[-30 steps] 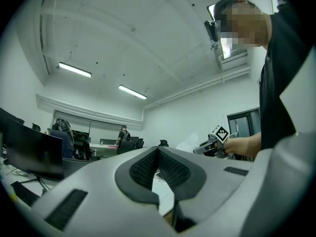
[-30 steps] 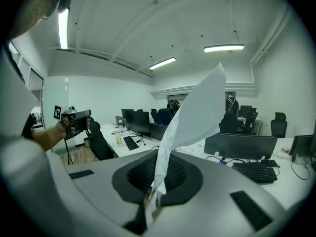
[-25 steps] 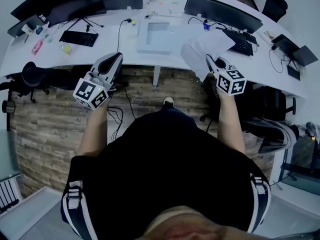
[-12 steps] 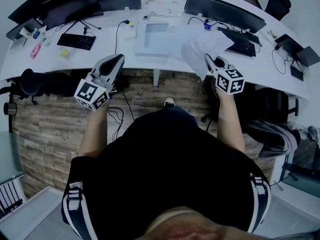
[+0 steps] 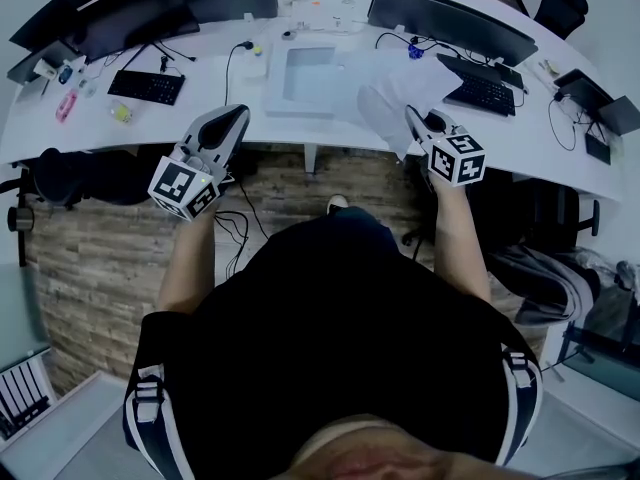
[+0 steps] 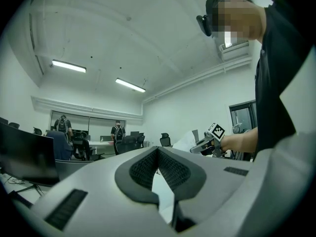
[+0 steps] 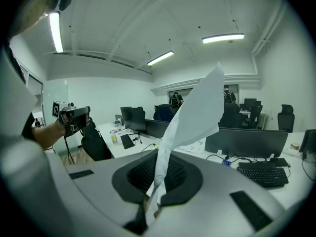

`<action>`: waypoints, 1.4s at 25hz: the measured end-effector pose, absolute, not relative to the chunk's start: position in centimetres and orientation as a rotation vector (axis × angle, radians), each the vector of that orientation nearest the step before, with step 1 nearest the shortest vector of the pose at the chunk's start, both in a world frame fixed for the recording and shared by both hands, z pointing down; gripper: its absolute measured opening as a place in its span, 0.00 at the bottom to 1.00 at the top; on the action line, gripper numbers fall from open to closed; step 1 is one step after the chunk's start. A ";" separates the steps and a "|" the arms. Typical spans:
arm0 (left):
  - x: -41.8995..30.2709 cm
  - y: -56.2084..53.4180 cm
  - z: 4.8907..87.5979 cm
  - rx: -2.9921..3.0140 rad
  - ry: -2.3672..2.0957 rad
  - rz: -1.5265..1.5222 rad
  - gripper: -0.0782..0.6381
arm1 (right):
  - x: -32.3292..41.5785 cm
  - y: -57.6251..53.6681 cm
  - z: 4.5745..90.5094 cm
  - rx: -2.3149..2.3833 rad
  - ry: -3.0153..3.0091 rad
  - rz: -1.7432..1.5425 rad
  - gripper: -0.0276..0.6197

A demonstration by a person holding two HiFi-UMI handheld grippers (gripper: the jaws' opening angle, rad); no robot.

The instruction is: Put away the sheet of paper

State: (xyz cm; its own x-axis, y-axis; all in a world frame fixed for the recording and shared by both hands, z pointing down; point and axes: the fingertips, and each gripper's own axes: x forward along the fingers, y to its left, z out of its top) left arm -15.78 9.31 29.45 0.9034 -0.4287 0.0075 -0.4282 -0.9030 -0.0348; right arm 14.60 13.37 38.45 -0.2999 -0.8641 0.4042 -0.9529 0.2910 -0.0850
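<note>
One step is in hand, we judge, the carry: right claw [image 5: 413, 120] pinches the paper [image 5: 398, 96] upright over the desk [image 5: 190, 108] edge, left claw [image 5: 236, 118] closed on nothing; next, setting it down, perhaps in the tray [image 5: 305, 76].

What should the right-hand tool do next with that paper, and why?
Probably carry it forward and left to the white tray: the right gripper is shut on the sheet of paper, held above the desk, not yet put down.
</note>
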 end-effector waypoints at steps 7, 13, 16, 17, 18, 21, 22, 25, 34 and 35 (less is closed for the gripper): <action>-14.1 7.5 30.3 -3.029 0.682 -0.051 0.14 | 15.9 11.2 39.7 1.633 -2.291 0.473 0.06; -12.5 5.2 30.3 -3.035 0.705 -0.036 0.14 | 17.5 8.8 40.0 1.616 -2.298 0.478 0.06; -11.1 4.1 30.2 -3.026 0.683 -0.044 0.14 | 18.3 7.4 40.2 1.614 -2.309 0.482 0.06; -10.6 3.8 30.1 -3.026 0.678 -0.047 0.14 | 18.5 7.0 40.4 1.611 -2.311 0.486 0.06; -10.2 3.5 30.1 -3.028 0.675 -0.046 0.14 | 18.7 6.6 40.6 1.607 -2.311 0.489 0.06; -9.1 2.5 30.0 -3.032 0.670 -0.037 0.14 | 19.2 5.3 41.0 1.591 -2.312 0.491 0.06; -8.8 2.2 30.1 -3.032 0.670 -0.038 0.14 | 19.3 4.9 41.2 1.585 -2.314 0.490 0.06; -7.9 1.1 31.1 -3.035 0.671 -0.059 0.14 | 19.8 3.8 42.0 1.564 -2.319 0.495 0.06; -4.9 -2.8 32.7 -3.045 0.724 -0.084 0.14 | 21.8 -0.1 43.8 1.499 -2.331 0.519 0.06; -4.6 -3.2 32.8 -3.048 0.729 -0.085 0.14 | 22.0 -0.5 43.9 1.491 -2.332 0.519 0.06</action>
